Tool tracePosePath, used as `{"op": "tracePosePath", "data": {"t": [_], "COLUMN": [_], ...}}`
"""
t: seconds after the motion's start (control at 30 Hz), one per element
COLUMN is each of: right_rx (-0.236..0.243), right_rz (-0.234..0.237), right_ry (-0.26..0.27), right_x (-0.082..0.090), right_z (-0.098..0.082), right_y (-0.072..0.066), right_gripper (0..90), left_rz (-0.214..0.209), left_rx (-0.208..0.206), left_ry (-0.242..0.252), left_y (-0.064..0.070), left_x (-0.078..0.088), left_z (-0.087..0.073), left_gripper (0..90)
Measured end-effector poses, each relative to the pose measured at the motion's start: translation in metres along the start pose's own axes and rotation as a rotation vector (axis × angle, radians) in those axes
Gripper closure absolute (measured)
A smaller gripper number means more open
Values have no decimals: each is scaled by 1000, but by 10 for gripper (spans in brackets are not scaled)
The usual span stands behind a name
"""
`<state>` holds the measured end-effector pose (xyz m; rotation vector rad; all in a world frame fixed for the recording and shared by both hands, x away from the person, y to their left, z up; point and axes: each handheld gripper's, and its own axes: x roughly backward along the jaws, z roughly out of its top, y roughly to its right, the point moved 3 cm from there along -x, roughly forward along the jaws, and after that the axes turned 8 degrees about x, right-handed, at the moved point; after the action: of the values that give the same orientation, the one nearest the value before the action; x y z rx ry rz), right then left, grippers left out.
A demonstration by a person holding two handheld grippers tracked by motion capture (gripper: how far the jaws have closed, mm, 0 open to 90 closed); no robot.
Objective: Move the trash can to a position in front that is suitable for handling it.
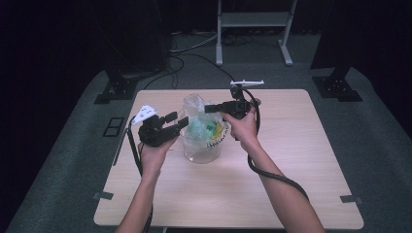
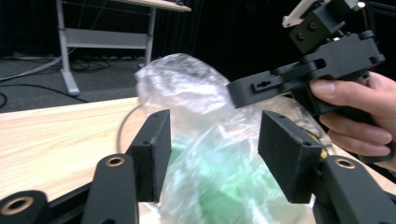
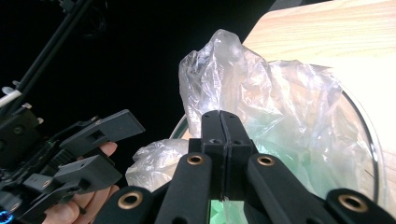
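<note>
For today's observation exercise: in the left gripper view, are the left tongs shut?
No, the left tongs stand wide open, one jaw on each side of the clear plastic bag.

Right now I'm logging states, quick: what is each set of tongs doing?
Left tongs: open, jaws either side of the bag, not clamped.
Right tongs: closed; a thin bit of bag seems pinched, hard to confirm.

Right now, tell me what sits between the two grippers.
The clear plastic bag with green contents, standing in a clear container, sits between the left gripper and the right gripper, as the high view shows.
</note>
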<state>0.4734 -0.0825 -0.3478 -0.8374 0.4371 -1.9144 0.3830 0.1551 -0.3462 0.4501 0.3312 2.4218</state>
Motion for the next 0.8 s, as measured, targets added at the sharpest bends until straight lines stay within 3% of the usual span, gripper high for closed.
{"op": "tracePosePath", "data": {"t": [0.27, 0.57, 0.8], "right_rx": [-16, -28, -36], "right_rz": [16, 25, 38], "right_ry": [29, 59, 75], "right_x": [11, 21, 26], "right_z": [2, 5, 7], "right_y": [4, 5, 4], "right_gripper": [900, 900, 900], "left_rz": [26, 52, 83], "left_rx": [45, 65, 71], "left_ry": [26, 49, 36], "left_y": [-17, -29, -36], "left_x": [15, 28, 30], "left_z": [-4, -8, -19], "left_gripper": [381, 357, 333]}}
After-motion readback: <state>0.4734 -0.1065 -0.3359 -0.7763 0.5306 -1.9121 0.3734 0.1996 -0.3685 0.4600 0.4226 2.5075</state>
